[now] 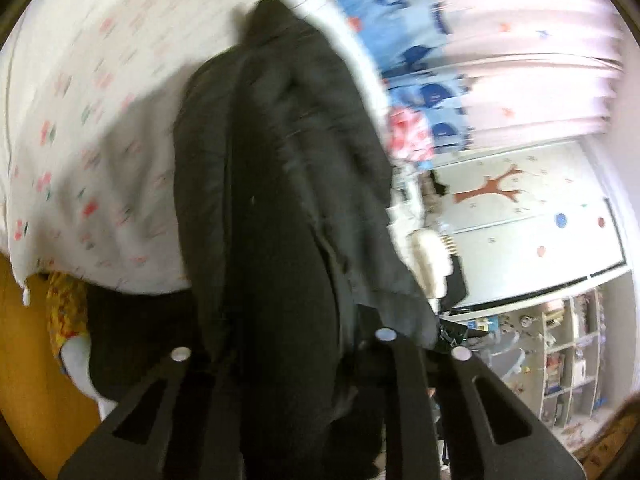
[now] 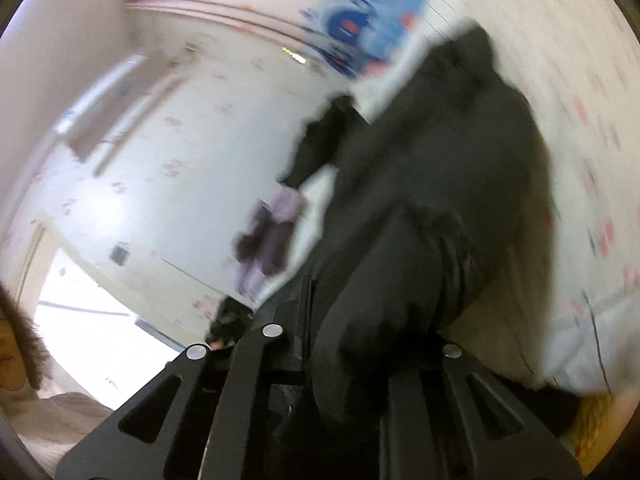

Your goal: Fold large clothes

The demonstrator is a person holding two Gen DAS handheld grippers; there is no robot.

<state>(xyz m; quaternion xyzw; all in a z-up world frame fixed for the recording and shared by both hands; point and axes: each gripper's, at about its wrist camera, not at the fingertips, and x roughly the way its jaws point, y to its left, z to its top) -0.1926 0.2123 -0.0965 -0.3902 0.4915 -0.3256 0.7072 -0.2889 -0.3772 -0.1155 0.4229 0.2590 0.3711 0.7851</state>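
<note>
A large black garment (image 1: 288,184) hangs bunched from my left gripper (image 1: 288,360), which is shut on its near edge; the cloth drapes over the fingers and stretches away across the white floral bedsheet (image 1: 100,140). In the right wrist view the same black garment (image 2: 432,200) is pinched in my right gripper (image 2: 360,360), shut on the cloth, which hides the fingertips. Both views are motion-blurred and tilted.
A blue patterned pillow (image 1: 408,40) lies at the head of the bed. A white wardrobe with tree stickers (image 1: 520,216) and shelves (image 1: 560,360) stand to the right. A purple cloth (image 2: 272,232) lies beyond the garment. Orange floor (image 1: 36,360) is at lower left.
</note>
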